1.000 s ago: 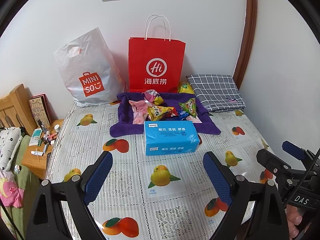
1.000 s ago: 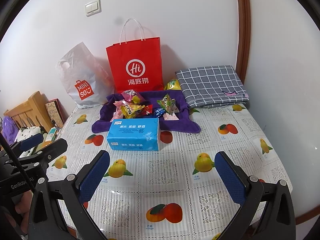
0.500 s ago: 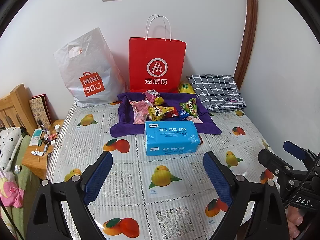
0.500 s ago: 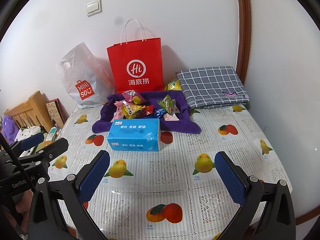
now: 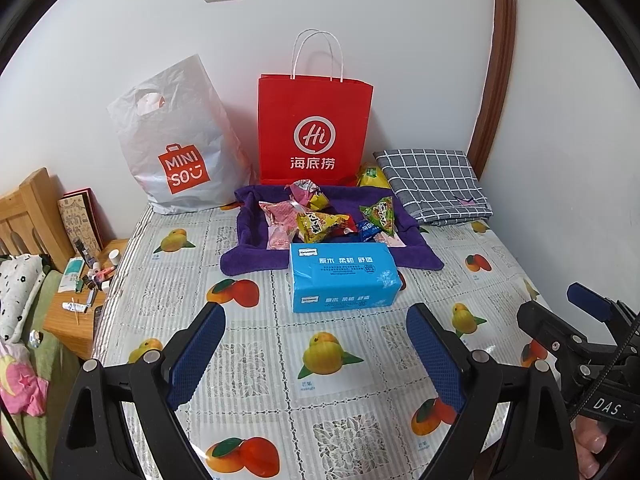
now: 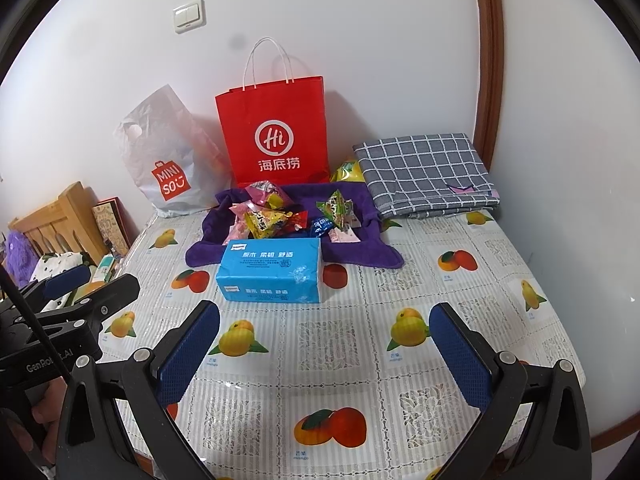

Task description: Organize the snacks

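Both tools hang wide open and empty over the near part of the tabletop (image 5: 256,364): the left tool (image 5: 316,354) a little left of the right tool (image 6: 325,354), each well short of the goods. The snacks (image 5: 320,216) lie in a loose heap on a purple towel (image 5: 248,256) whose edges are turned up like a shallow tray, just behind a blue tissue pack (image 5: 344,276) and in front of a red paper bag (image 5: 314,128).

Whether the heap is waiting to be sorted or is already gathered there, this one view cannot settle. Any pick is best made from above and past the tissue pack, which blocks a low approach, and by taking one packet at its crimped edge, since the wrappers look slippery and puffed.

The packets point every way. A yellow packet (image 5: 316,226) lies roughly crosswise, while a green triangular one (image 5: 380,212) stands on edge with its tip up.
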`<action>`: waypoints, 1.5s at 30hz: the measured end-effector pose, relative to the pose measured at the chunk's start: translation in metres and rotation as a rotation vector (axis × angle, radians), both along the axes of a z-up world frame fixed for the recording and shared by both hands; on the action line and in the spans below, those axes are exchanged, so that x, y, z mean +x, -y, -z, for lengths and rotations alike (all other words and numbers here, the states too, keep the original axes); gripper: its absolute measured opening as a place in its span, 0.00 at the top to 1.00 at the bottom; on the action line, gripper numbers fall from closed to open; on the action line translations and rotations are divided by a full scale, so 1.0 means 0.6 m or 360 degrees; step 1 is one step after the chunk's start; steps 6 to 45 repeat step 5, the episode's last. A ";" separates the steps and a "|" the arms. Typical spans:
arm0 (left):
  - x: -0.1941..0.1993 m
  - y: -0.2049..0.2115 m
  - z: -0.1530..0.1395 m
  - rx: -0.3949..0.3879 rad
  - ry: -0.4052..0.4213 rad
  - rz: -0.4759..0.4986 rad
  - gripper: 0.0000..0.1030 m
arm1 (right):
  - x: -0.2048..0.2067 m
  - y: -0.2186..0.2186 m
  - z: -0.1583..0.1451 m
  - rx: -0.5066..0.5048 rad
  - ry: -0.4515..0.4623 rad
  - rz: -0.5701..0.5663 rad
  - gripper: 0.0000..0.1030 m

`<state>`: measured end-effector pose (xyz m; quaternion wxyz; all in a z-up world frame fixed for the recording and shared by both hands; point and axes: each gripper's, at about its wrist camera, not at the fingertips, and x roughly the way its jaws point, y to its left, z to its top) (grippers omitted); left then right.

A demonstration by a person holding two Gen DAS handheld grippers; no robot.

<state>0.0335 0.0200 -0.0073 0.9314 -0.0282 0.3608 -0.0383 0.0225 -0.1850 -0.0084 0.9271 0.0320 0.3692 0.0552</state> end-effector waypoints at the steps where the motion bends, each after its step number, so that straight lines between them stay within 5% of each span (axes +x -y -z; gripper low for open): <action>1: 0.000 0.000 -0.001 0.0001 0.0000 -0.0002 0.11 | 0.000 0.000 0.000 0.0002 0.0001 0.0000 0.00; 45: 0.004 0.001 0.000 0.0010 0.0007 -0.0016 0.11 | 0.004 -0.002 0.001 0.0004 0.0006 -0.0017 0.00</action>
